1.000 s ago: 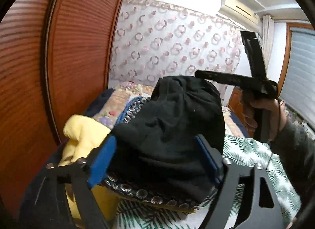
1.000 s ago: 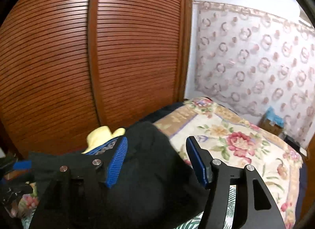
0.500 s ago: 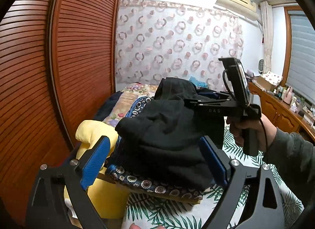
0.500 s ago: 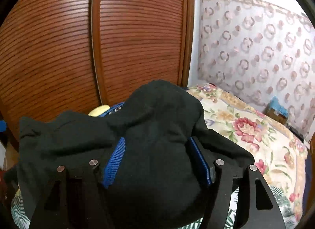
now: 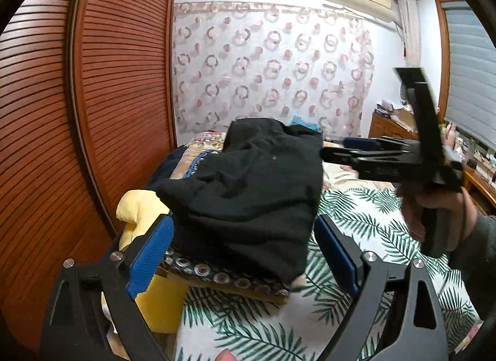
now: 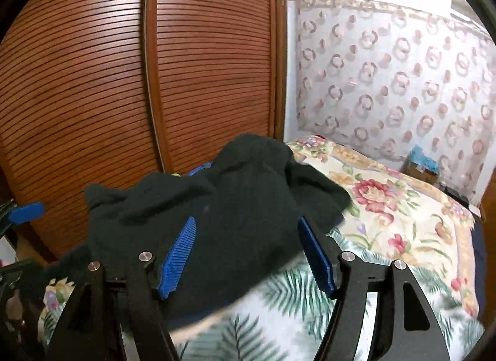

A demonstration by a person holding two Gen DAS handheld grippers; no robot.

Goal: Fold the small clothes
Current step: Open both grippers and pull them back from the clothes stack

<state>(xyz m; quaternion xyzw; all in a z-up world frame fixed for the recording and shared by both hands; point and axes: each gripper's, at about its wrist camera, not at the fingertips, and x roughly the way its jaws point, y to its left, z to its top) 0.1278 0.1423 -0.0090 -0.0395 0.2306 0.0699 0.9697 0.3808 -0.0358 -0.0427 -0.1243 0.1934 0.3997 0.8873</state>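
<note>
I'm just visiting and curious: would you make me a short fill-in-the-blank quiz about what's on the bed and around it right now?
1. The garment lying on top of the pile is ____ in colour.
2. The soft item poking out at the pile's left side is ____.
3. The bedsheet nearest the cameras is printed with green ____.
4. The wardrobe doors beside the bed are made of slatted ____.

Missing words: black; yellow; leaves; wood
</note>
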